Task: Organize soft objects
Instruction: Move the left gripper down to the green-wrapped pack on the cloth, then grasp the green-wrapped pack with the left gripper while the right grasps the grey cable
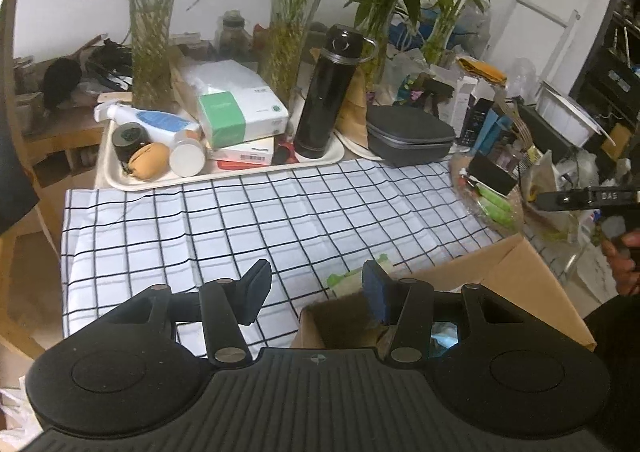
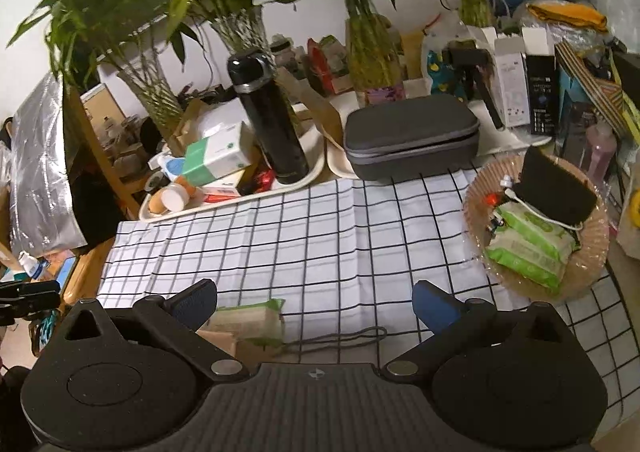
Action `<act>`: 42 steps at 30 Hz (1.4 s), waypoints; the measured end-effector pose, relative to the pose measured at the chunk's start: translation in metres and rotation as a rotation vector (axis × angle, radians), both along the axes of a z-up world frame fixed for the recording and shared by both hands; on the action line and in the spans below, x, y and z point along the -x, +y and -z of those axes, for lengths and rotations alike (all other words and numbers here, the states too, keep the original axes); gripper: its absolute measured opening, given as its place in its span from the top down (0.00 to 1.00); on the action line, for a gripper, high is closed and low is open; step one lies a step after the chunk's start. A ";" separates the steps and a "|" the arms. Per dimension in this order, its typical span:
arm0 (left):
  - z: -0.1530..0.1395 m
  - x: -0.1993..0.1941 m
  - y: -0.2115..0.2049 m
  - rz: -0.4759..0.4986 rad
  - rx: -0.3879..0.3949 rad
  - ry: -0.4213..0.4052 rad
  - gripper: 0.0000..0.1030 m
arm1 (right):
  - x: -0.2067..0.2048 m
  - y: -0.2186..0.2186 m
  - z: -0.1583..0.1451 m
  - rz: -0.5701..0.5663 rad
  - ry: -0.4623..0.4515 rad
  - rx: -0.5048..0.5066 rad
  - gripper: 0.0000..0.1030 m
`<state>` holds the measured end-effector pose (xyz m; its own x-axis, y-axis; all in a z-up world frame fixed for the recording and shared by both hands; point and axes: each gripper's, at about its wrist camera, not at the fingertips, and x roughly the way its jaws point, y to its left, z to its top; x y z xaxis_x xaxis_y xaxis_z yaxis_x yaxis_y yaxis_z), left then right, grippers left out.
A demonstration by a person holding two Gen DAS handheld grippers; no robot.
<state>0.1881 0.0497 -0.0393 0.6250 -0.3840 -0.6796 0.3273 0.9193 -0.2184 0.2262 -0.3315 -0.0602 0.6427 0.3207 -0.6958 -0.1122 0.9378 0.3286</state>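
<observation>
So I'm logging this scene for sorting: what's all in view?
checked cloth: one, white with black lines, covers the table
tissue packs: several, green and white, in the round basket
tissue pack: one, green, near edge by the cardboard box
flask: one, black, on the cream tray
zip case: one, grey, behind the cloth
plant vases: several, glass, at the back
left gripper: open, empty
right gripper: open, empty
</observation>
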 end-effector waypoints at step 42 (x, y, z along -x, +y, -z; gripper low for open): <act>0.140 -0.145 -0.077 0.736 -0.039 0.150 0.51 | -0.080 -0.004 0.094 -0.129 0.148 0.281 0.00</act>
